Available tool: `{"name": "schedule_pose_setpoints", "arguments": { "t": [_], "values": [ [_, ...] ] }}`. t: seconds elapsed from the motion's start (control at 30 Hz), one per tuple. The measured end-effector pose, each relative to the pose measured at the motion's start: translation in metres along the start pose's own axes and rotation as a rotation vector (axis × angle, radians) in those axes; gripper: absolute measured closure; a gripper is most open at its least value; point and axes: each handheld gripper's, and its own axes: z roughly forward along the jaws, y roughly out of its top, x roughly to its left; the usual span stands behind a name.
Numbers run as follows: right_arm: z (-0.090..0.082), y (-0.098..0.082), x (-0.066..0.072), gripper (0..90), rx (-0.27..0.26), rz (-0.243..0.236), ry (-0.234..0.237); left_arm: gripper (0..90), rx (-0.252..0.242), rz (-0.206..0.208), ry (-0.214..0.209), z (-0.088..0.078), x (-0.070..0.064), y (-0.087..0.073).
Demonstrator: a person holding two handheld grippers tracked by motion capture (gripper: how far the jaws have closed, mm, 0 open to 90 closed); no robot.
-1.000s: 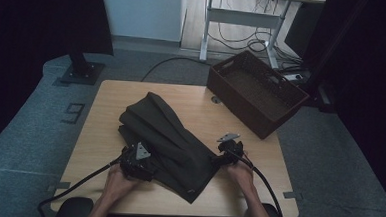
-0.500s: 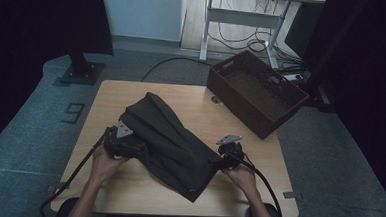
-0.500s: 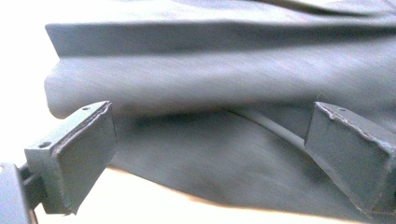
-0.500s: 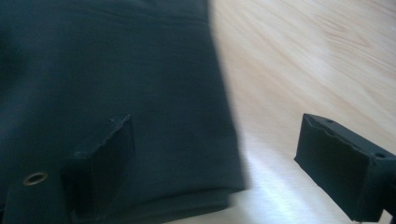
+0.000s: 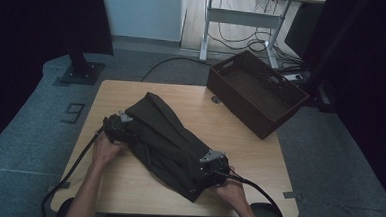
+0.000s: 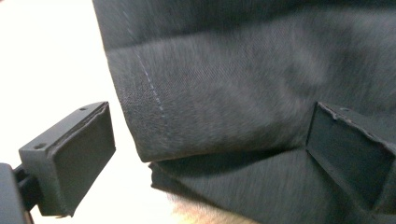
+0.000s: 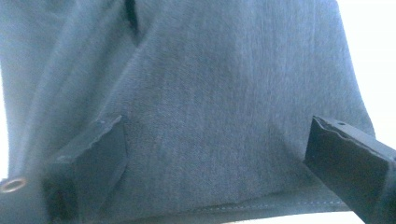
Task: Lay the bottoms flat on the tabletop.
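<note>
A dark grey folded garment (image 5: 166, 142) lies slantwise on the wooden table (image 5: 239, 141). My left gripper (image 5: 126, 129) is at the garment's far left edge, jaws wide open. In the left gripper view the stitched, folded edge of the garment (image 6: 224, 107) lies between the left gripper's (image 6: 210, 158) jaws, and the pads do not press on it. My right gripper (image 5: 203, 168) is at the garment's near end. Its jaws have just been opening. They stand wide, with the garment's hem (image 7: 219, 121) between the right gripper's (image 7: 219, 163) jaws, untouched by the pads.
A dark brown woven basket (image 5: 281, 110) stands at the table's far right corner, its inside bare. Cables trail from both grippers off the near edge. A desk frame (image 5: 245, 21) and a monitor stand base (image 5: 80, 72) are on the floor beyond.
My left hand has slid from the garment's near middle to its far left edge. My right hand has shifted a little toward the near end of the garment.
</note>
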Motion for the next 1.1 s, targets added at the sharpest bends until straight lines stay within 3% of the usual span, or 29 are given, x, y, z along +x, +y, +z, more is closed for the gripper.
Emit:
{"name": "schedule_pose_setpoints", "arguments": {
  "t": [0.1,0.2,0.37,0.5,0.67,0.83,0.93,1.03,1.1],
  "values": [
    [0.005,-0.002,0.002,1.5,0.007,0.001,-0.031,0.6,0.005,-0.012,-0.009,0.004,0.0,-0.008],
    [0.011,-0.004,0.003,0.0,0.015,-0.006,-0.049,1.6,-0.019,-0.048,-0.022,0.002,0.001,-0.016],
    [0.011,-0.003,-0.003,0.0,0.026,-0.002,-0.074,2.9,-0.028,-0.069,-0.023,-0.004,-0.003,-0.023],
    [0.011,-0.003,-0.014,0.0,0.036,0.008,-0.115,4.6,-0.02,-0.061,-0.025,-0.011,-0.011,-0.028],
    [0.012,-0.006,-0.036,0.0,0.045,0.071,-0.15,5.0,-0.022,-0.013,-0.031,-0.022,-0.028,-0.034],
    [0.014,-0.007,-0.062,0.0,0.049,0.124,-0.209,4.9,-0.018,-0.001,-0.075,-0.029,-0.042,-0.037],
    [0.017,-0.007,-0.077,0.0,0.047,0.164,-0.225,4.9,-0.005,-0.004,-0.116,-0.034,-0.044,-0.035],
    [0.019,-0.007,-0.086,0.0,0.047,0.186,-0.238,7.3,-0.065,-0.048,-0.188,-0.05,-0.032,-0.03],
    [0.019,-0.006,-0.087,0.0,0.049,0.188,-0.24,8.2,-0.11,-0.052,-0.189,-0.064,-0.023,-0.023]
  ]
}}
